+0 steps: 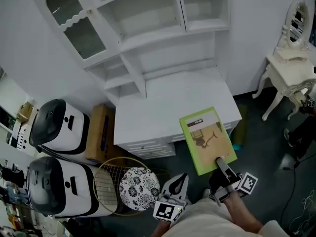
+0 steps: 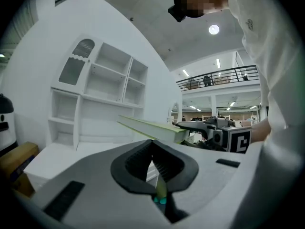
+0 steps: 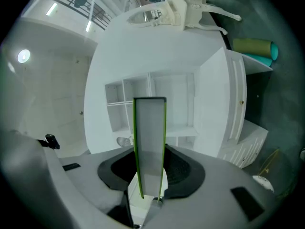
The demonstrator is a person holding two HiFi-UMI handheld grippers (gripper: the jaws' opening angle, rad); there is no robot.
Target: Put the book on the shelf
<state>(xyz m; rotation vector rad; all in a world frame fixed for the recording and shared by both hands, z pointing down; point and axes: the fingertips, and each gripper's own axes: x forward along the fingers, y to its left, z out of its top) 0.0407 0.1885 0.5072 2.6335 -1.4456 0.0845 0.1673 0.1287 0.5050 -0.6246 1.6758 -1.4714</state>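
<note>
A green-covered book [image 1: 207, 139] hangs flat over the front right corner of the white desk top [image 1: 163, 107], below the white shelf unit [image 1: 148, 38]. My right gripper [image 1: 220, 164] is shut on the book's near edge. In the right gripper view the book [image 3: 150, 142] stands edge-on between the pads, pointing at the shelf unit [image 3: 157, 89]. My left gripper [image 1: 175, 185] hovers low to the left of the book, jaws shut with nothing between them. Its own view shows the book [image 2: 152, 127] and the right gripper [image 2: 207, 128] just ahead on the right, and the shelf unit [image 2: 102, 97] beyond.
Left of the desk, two white appliances with dark lids [image 1: 59, 125] [image 1: 54, 186] stand on the floor beside a cardboard box [image 1: 98, 132]. A round wire frame [image 1: 111, 184] and a patterned disc [image 1: 139, 182] lie near me. A white vanity table [image 1: 291, 65] stands at right, and a green roll [image 3: 255, 46] lies beside the desk.
</note>
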